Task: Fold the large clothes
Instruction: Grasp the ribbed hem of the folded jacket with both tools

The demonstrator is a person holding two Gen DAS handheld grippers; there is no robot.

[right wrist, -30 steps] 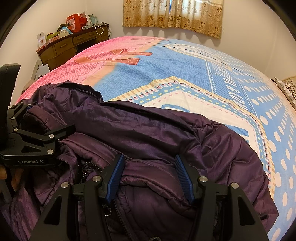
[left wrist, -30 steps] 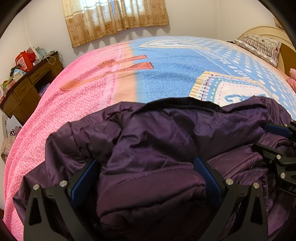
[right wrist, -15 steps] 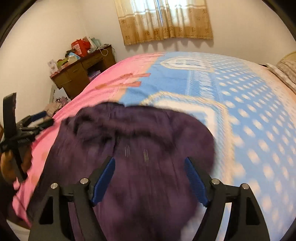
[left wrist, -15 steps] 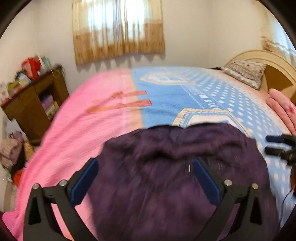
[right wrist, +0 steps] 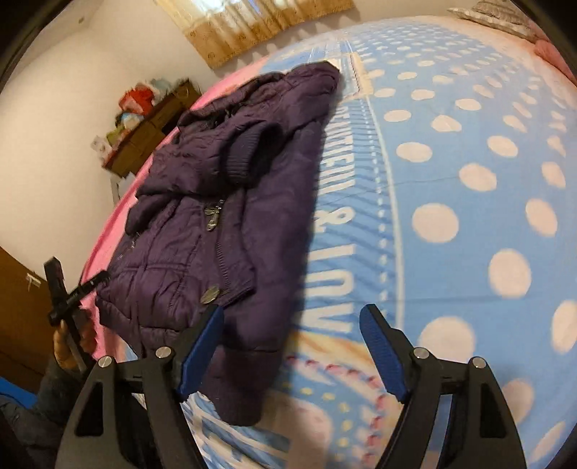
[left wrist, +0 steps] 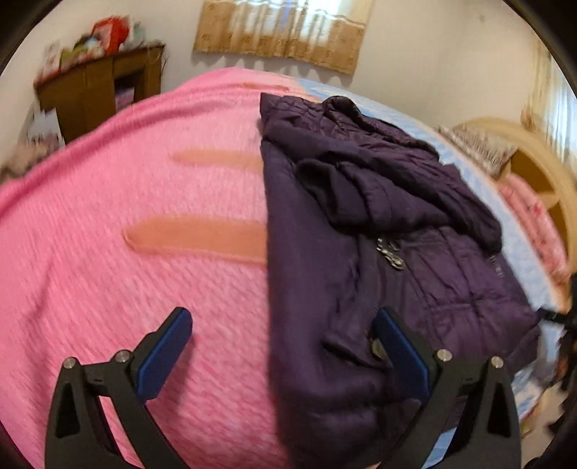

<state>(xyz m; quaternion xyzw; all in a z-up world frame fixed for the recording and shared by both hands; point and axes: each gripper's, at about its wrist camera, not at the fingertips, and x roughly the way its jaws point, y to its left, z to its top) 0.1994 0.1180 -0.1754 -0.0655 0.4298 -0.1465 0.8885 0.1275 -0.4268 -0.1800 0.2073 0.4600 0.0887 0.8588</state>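
A purple jacket [left wrist: 368, 252] lies spread on a bed [left wrist: 144, 274] — its cover pink on one side, blue with white dots [right wrist: 468, 173] on the other. Both the left hand-held gripper [left wrist: 285, 357] and right hand-held gripper [right wrist: 292, 350] hover open, holding nothing. A cluttered wooden dresser [left wrist: 101, 90] and tan curtains [left wrist: 285, 29] line the walls.

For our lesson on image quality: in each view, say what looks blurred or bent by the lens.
Left wrist view: motion blur smears the pink bedspread and dresser; the purple jacket is sharper. Right wrist view: the fisheye lens bends the blue dotted bedspread into a dome, and its near dots are smeared.
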